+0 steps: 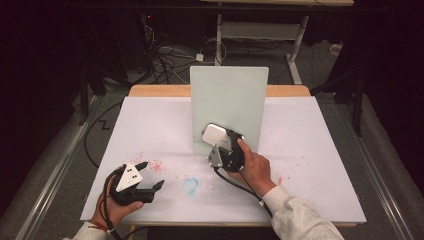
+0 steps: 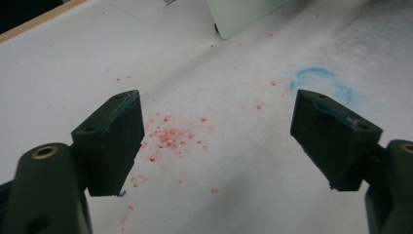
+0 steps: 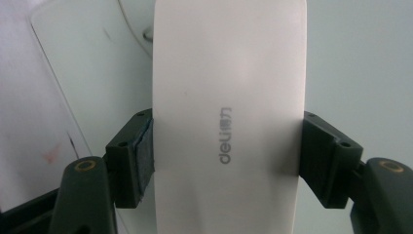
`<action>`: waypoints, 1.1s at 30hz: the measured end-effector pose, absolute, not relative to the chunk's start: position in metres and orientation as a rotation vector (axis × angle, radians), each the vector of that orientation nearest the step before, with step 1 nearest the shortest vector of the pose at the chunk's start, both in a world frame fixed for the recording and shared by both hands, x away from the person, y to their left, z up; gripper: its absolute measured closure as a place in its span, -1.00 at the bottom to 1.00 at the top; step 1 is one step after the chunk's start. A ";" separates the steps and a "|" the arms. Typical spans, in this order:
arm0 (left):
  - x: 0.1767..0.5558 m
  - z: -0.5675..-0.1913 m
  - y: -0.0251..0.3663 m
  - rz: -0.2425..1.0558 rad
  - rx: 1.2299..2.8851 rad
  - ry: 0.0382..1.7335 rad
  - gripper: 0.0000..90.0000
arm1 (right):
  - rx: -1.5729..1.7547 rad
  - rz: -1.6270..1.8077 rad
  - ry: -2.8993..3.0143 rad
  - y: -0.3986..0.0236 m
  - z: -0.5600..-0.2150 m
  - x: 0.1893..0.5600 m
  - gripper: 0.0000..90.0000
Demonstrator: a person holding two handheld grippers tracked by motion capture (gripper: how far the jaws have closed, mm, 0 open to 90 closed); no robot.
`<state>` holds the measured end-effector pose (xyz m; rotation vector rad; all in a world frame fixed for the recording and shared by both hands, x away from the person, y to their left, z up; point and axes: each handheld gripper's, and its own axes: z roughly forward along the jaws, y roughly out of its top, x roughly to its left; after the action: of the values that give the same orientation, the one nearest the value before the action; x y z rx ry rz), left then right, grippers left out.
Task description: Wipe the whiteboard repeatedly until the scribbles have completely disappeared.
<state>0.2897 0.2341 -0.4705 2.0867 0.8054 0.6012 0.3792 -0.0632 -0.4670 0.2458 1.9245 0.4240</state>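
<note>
My right gripper (image 1: pixel 220 137) is shut on a white board eraser (image 1: pixel 216 134) with rounded corners, held up against the lower left of a pale upright board (image 1: pixel 230 97). In the right gripper view both black pads clamp the white eraser (image 3: pixel 226 112) by its long sides, grey lettering facing the camera, with the pale board (image 3: pixel 360 63) close behind it. My left gripper (image 1: pixel 150 175) rests open near the table's front left, a hand around it. In the left gripper view its two black jaws stand wide apart over red specks (image 2: pixel 168 134) on the white sheet, nothing between them.
A white sheet (image 1: pixel 310 150) covers the wooden table. A faint blue ring (image 1: pixel 191 185) is smudged on it near the front middle, and it shows as a blue ring (image 2: pixel 319 80) in the left gripper view. Red specks (image 1: pixel 152 165) lie by the left gripper. Cables trail from both grippers.
</note>
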 end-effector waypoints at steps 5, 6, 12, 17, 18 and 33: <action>0.290 -0.471 0.234 0.600 2.088 0.802 -0.57 | 0.229 0.427 1.921 -0.046 -0.469 0.379 -0.31; 0.289 -0.471 0.234 0.600 2.088 0.801 -0.57 | 0.226 0.426 1.925 -0.043 -0.470 0.379 -0.31; 0.289 -0.470 0.236 0.601 2.085 0.798 -0.57 | 0.168 0.389 1.941 -0.027 -0.483 0.375 -0.31; 0.289 -0.470 0.237 0.622 2.090 0.803 -0.57 | 0.172 0.386 1.962 -0.031 -0.481 0.375 -0.31; 0.289 -0.470 0.237 0.625 2.089 0.803 -0.57 | 0.178 0.384 1.957 -0.035 -0.480 0.375 -0.31; 0.289 -0.470 0.237 0.622 2.092 0.797 -0.57 | 0.181 0.387 1.905 -0.024 -0.466 0.380 -0.31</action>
<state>0.2886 0.2368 -0.4703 2.0918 0.7970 0.6224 0.3801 -0.0241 -0.4663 0.1813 1.9047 0.3869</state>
